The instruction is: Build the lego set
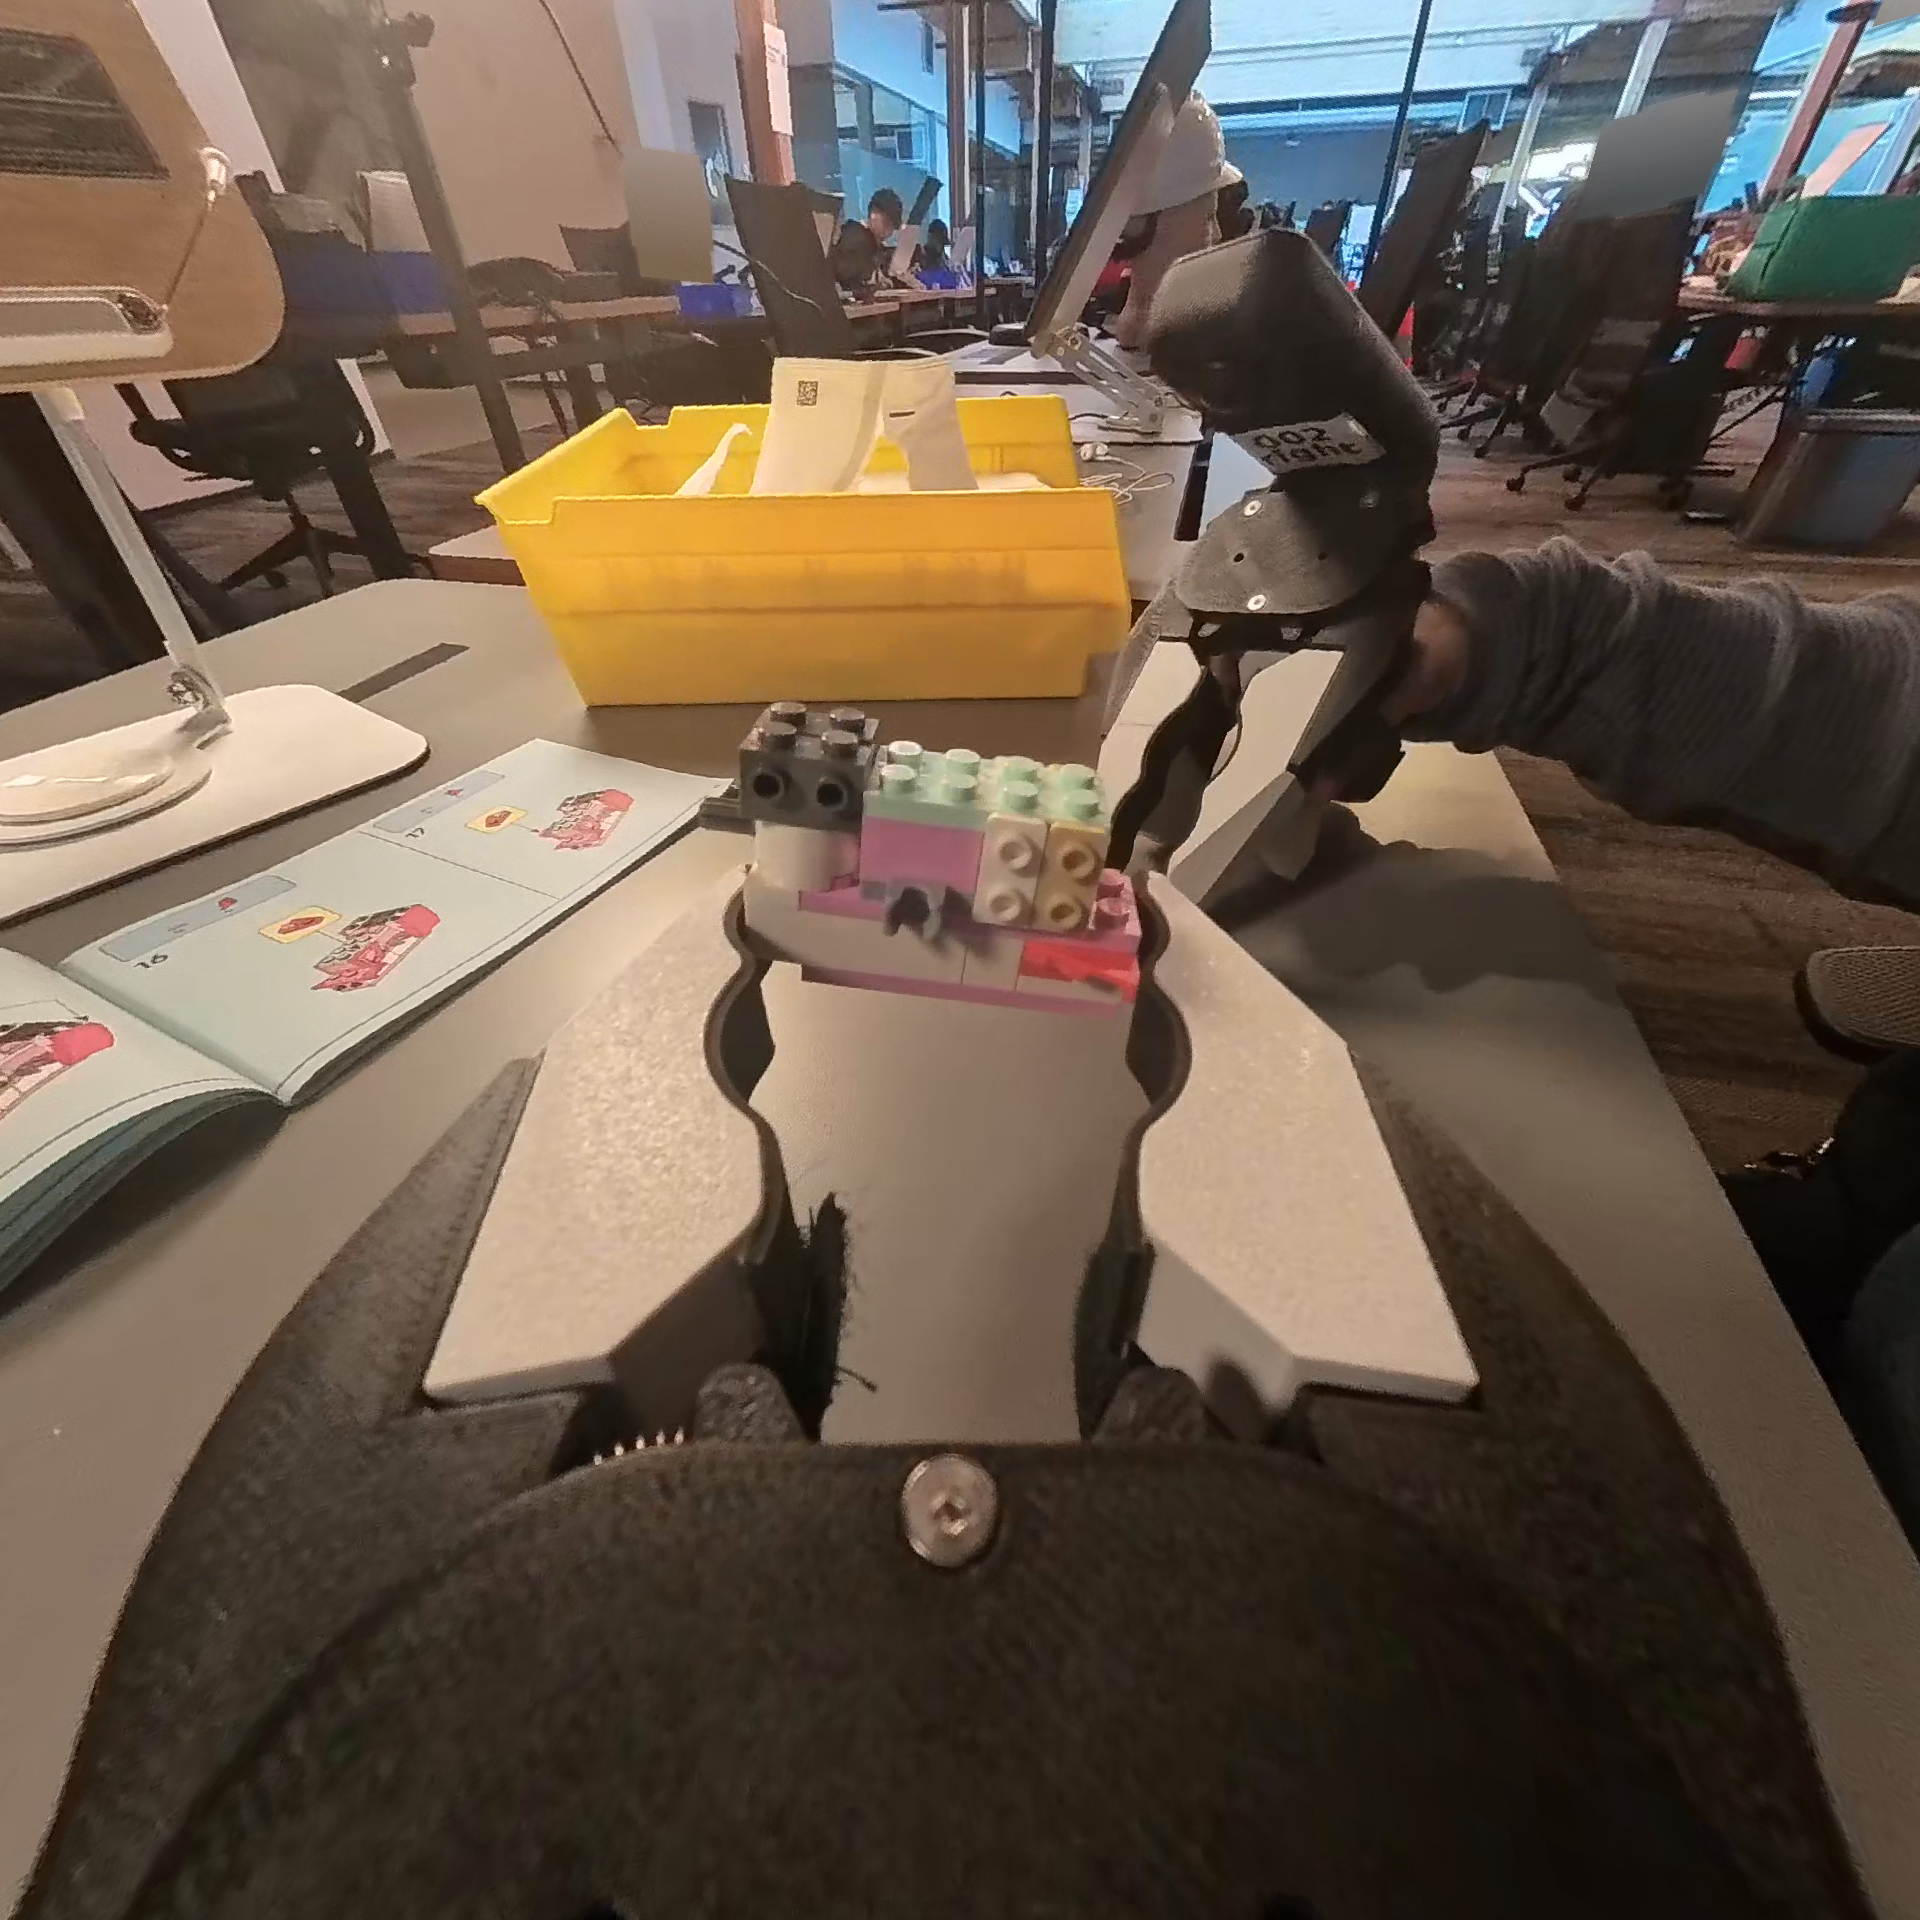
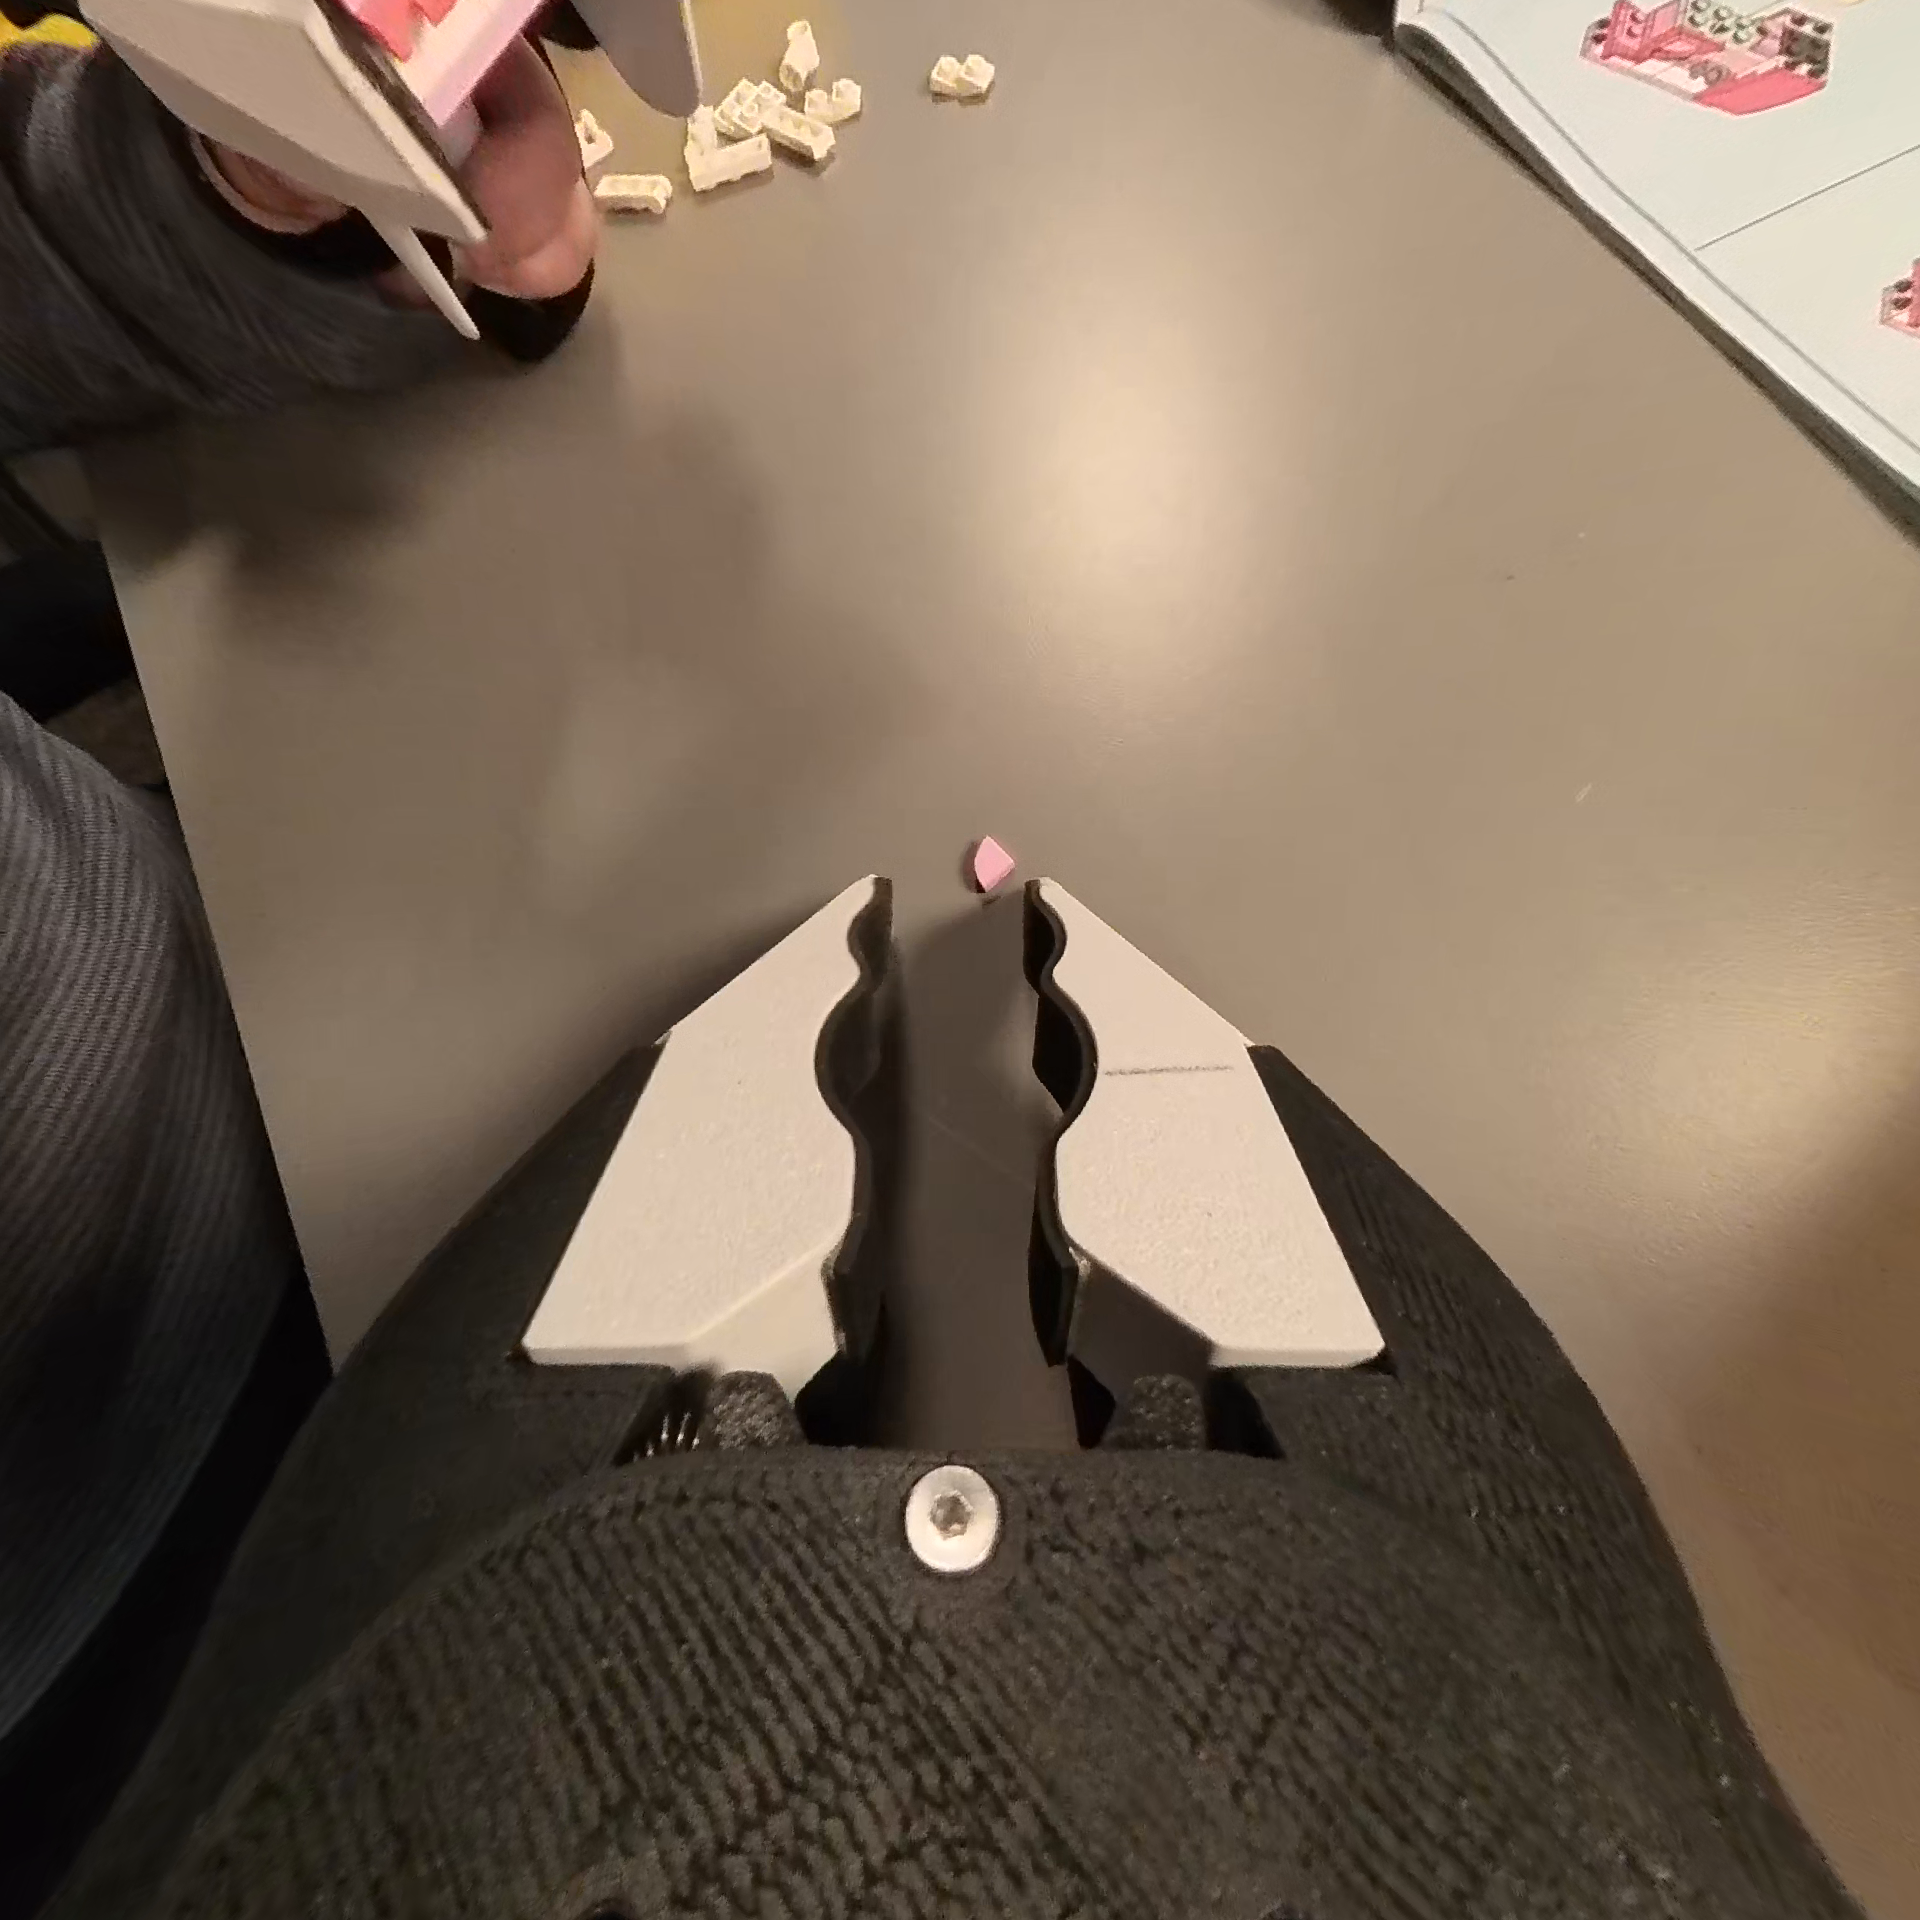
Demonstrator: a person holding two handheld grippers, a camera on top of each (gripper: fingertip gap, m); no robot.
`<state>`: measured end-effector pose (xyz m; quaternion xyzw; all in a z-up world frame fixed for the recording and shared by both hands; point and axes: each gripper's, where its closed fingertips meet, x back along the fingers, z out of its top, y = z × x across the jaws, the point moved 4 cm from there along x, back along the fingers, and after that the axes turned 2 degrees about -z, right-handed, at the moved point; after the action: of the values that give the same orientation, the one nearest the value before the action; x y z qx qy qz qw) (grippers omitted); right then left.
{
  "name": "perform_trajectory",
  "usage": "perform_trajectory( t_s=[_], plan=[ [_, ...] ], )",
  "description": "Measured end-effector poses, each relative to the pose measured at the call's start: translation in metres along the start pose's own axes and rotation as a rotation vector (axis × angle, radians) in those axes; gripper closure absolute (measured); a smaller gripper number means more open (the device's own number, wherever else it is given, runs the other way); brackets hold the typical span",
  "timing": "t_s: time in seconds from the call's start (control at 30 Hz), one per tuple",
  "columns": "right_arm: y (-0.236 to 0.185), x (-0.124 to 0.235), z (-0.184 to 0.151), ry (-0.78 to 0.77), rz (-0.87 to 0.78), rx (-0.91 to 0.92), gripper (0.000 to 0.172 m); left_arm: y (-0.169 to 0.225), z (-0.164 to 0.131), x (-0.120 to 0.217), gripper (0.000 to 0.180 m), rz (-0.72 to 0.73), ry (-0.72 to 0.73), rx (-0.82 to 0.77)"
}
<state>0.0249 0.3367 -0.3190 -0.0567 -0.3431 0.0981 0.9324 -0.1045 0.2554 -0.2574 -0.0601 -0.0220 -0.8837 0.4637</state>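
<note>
The left gripper (image 1: 940,914) has its jaws wide apart and clamped on a brick model (image 1: 935,883) — a lumpy little build of hard plastic bricks in pink, white, mint green and red, with a dark grey studded block on top. The pads press on both ends of the model and hold it up above the smooth grey worktop (image 1: 935,1195).

The right gripper (image 2: 958,894) points down at the worktop with its jaws a little apart and nothing between them. Just past its tips lies a tiny pink piece (image 2: 990,864), flat on one side and curved on the other, not touching either pad.

Farther off in the right wrist view sits a heap of small white bricks (image 2: 758,125). An open paper booklet (image 1: 312,914) with pale blue pages lies flat beside the model. Behind it stands a shiny yellow plastic bin (image 1: 810,561) holding white bags, and a lamp's smooth white base (image 1: 187,758) rests to the left.
</note>
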Motion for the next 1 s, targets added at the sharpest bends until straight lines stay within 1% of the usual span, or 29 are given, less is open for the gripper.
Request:
perform_trajectory(
  t_s=[0.27, 0.33, 0.4, 0.57, 0.7, 0.87, 1.0],
  plan=[
    [-0.011, -0.001, -0.001, -0.022, 0.016, 0.038, 0.148, -0.001, 0.0, 0.0, 0.112, 0.0, 0.0, 0.007],
    [-0.006, -0.001, -0.002, -0.024, -0.009, 0.054, 0.155, 0.0, 0.0, 0.0, 0.112, -0.002, -0.001, 0.006],
    [-0.005, -0.001, -0.002, -0.022, 0.018, 0.058, 0.158, 0.0, 0.0, 0.0, 0.112, -0.004, -0.003, 0.005],
    [-0.002, -0.004, 0.001, 0.0, 0.011, 0.099, 0.154, 0.0, 0.0, 0.0, 0.113, -0.007, -0.003, 0.005],
    [-0.007, -0.002, -0.001, -0.019, 0.044, 0.111, 0.153, 0.0, 0.0, 0.0, 0.113, -0.008, -0.004, 0.006],
    [-0.003, 0.002, 0.005, 0.021, 0.016, 0.114, 0.154, 0.001, -0.001, -0.001, 0.113, -0.011, -0.008, 0.003],
    [-0.003, -0.001, 0.004, 0.012, 0.025, 0.119, 0.152, 0.001, -0.001, -0.001, 0.113, -0.011, -0.009, 0.0]
  ],
)
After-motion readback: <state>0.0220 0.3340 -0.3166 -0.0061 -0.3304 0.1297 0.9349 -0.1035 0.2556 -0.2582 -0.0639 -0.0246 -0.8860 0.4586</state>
